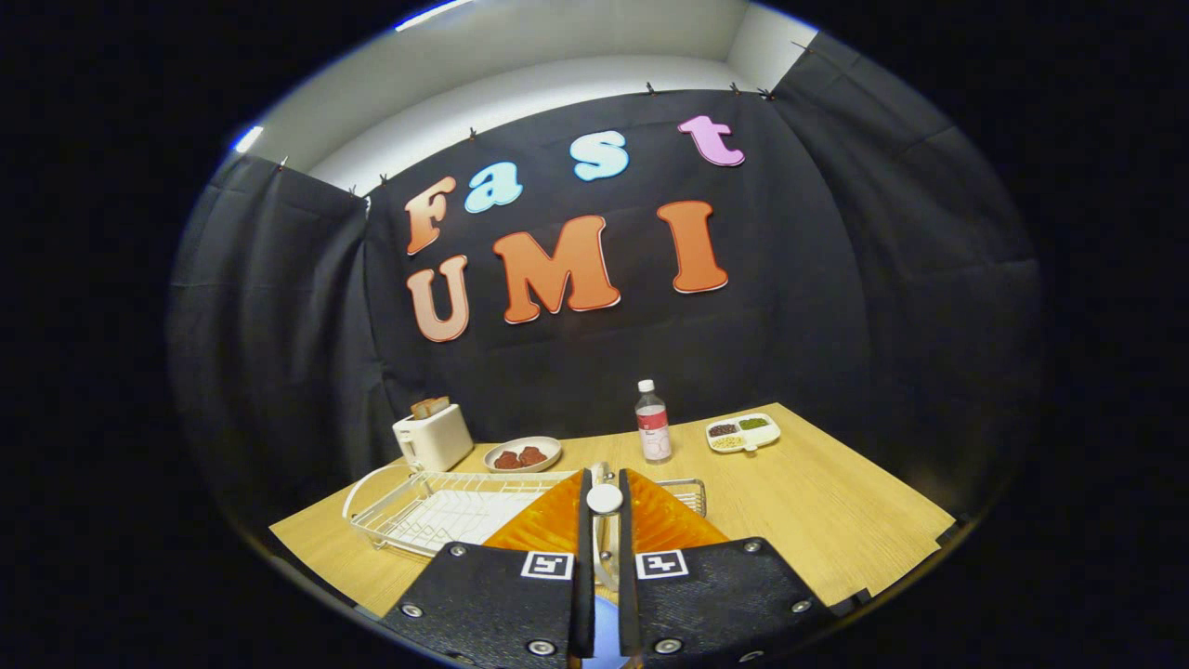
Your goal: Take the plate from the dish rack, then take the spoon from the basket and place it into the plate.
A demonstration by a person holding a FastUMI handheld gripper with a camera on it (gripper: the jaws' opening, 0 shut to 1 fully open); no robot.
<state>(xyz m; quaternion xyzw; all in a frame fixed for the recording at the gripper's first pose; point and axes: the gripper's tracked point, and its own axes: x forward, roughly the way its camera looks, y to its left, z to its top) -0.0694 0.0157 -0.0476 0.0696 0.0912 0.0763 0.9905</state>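
My gripper (604,481) is shut on the spoon (605,500). Its pale round end shows between the fingertips, and the thin handle runs down the narrow gap between the fingers. The ribbed orange plate (548,530) lies on the wooden table right under and just beyond the fingers, which hide its middle. The white wire dish rack (423,511) stands to the left of the plate, with nothing in the part I can see. A wire basket edge (685,491) shows just past the right finger.
Beyond the rack stand a white toaster (433,437) with bread in it and a small dish (524,454) of brown food. A plastic bottle (653,423) stands mid-table, and a divided snack tray (742,432) sits at the far right. Bare wooden table (836,511) lies to the right.
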